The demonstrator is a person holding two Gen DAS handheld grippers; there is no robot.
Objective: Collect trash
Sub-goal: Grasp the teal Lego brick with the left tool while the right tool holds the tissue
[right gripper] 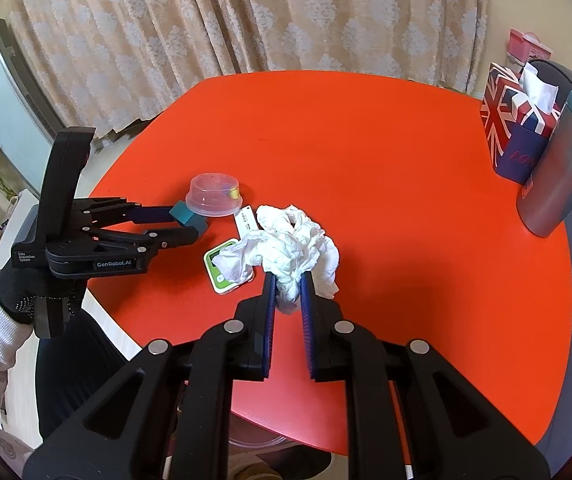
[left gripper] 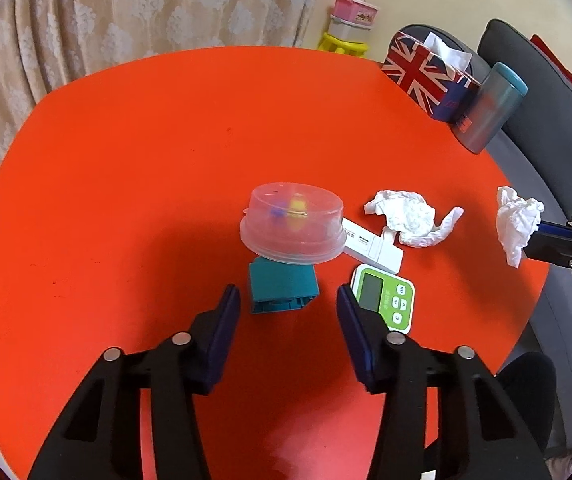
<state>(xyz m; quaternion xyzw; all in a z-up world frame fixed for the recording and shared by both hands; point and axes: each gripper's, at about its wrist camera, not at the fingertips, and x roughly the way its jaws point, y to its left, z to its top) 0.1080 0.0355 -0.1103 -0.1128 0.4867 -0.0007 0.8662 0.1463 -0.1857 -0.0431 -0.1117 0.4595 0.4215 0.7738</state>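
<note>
table's [left gripper: 126,160] left half open, clutter mid-right

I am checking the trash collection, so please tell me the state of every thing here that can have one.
Right gripper: shut on a crumpled tissue.
Left gripper: open, fingers on either side of the teal block, not pressing.
Second tissue: crumpled, loose on the table.
Clear tub: seems upside down.
Timer: face up, screen blank.
Tissue box: one tissue sticking out.
</note>
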